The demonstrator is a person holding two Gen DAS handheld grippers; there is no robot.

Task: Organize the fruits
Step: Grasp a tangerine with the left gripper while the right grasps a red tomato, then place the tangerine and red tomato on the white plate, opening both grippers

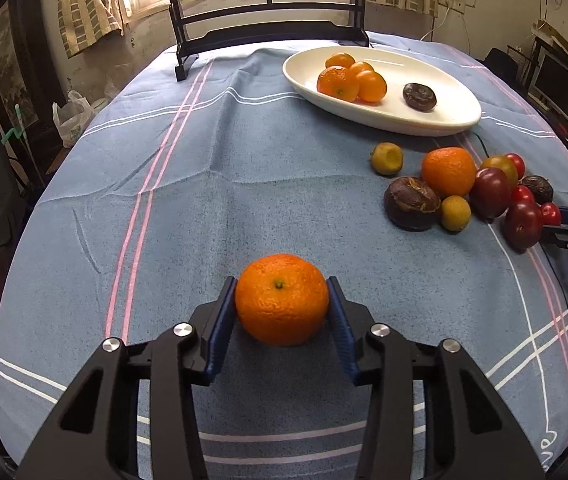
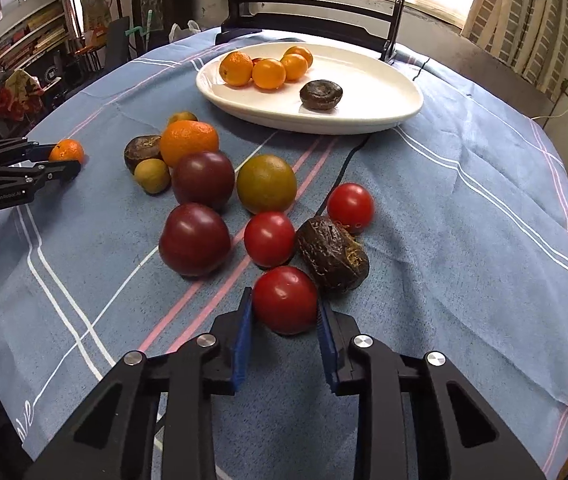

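Left gripper (image 1: 282,300) pinches a dimpled, green-stemmed mandarin (image 1: 282,299); right gripper (image 2: 284,312) pinches a glossy red tomato (image 2: 285,299).

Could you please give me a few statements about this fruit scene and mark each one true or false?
1. The left gripper has its fingers around a mandarin. True.
2. The right gripper has its fingers on either side of a banana. False: it is a red tomato.
3. The white plate holds only orange fruits. False: a dark wrinkled fruit lies there too, apart from the orange ones.
4. A loose pile of fruit lies on the blue tablecloth in front of the plate. True.
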